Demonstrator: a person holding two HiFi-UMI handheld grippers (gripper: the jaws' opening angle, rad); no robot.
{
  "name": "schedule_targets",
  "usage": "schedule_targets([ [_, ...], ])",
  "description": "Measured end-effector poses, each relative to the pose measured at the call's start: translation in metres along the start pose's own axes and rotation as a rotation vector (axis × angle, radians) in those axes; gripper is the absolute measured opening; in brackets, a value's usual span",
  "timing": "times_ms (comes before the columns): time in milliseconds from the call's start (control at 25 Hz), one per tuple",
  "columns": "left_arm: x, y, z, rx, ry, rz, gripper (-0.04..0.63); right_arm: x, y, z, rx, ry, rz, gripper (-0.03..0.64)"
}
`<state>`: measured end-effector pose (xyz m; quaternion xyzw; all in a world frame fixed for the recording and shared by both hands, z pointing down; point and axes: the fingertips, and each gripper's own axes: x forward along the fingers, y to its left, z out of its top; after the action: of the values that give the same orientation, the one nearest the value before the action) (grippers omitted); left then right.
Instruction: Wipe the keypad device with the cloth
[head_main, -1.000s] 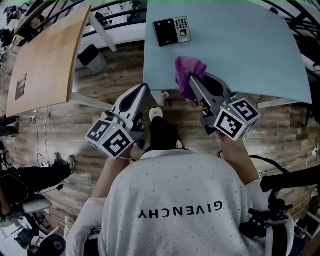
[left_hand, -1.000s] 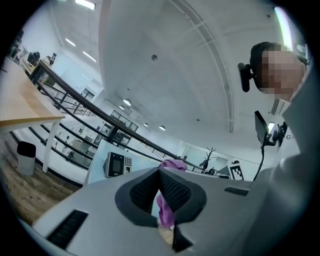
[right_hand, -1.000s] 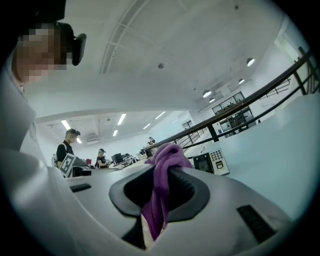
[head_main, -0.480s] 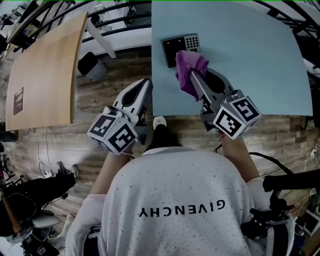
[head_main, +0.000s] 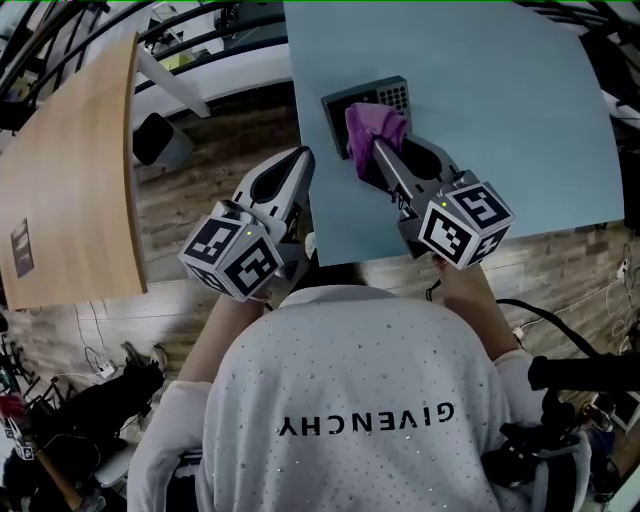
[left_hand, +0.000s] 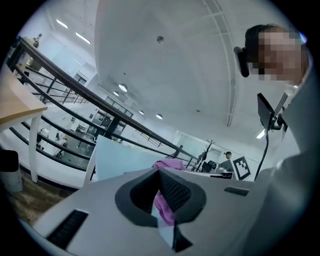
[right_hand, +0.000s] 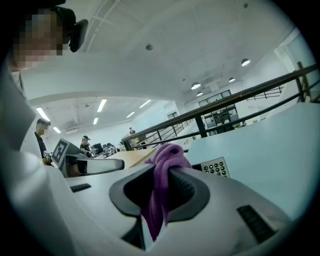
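Cloth (head_main: 366, 126) now on keypad device (head_main: 396, 96) — right tongs (head_main: 377, 148) gripping it.

The cloth (head_main: 372, 128) is covering most of the keypad device (head_main: 396, 96), hiding its screen. In the right gripper view, the right hand-held gripper (right_hand: 165, 172) is blocking all but the keys, whose markings are showing too small to read. The worktop (head_main: 500, 90) is running past the head view's top edge.

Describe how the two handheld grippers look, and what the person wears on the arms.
Both are light grey, tapered shells. The left gripper and right gripper each have a dark ribbed hollow between the jaws and carry a cube with black-and-white square markers at the rear. The person wears a white speckled top with dark lettering; its sleeves stop above the forearms.
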<state>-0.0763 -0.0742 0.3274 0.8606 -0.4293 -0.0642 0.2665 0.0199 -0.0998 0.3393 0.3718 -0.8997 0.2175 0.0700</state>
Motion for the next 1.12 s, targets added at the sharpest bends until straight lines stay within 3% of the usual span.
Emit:
schedule_targets([
  [240, 0.035, 0.035, -0.017, -0.062, 0.069, -0.050, 0.000, 0.043, -0.015, -0.025, -0.043, 0.078, -0.018, 0.069],
  [440, 0.049, 0.054, -0.025, -0.051, 0.119, -0.066, 0.000, 0.062, -0.008, -0.027, -0.114, 0.121, 0.002, 0.069],
  [640, 0.062, 0.068, -0.043, -0.044, 0.147, -0.074, 0.000, 0.070, -0.025, -0.041, -0.193, 0.192, -0.070, 0.069],
  [960, 0.071, 0.079, -0.050, -0.076, 0.182, -0.105, 0.000, 0.068, -0.052, -0.033, -0.199, 0.191, -0.155, 0.075],
  [1120, 0.074, 0.077, -0.048, -0.074, 0.185, -0.129, 0.000, 0.058, -0.069, -0.034, -0.149, 0.180, -0.221, 0.075],
])
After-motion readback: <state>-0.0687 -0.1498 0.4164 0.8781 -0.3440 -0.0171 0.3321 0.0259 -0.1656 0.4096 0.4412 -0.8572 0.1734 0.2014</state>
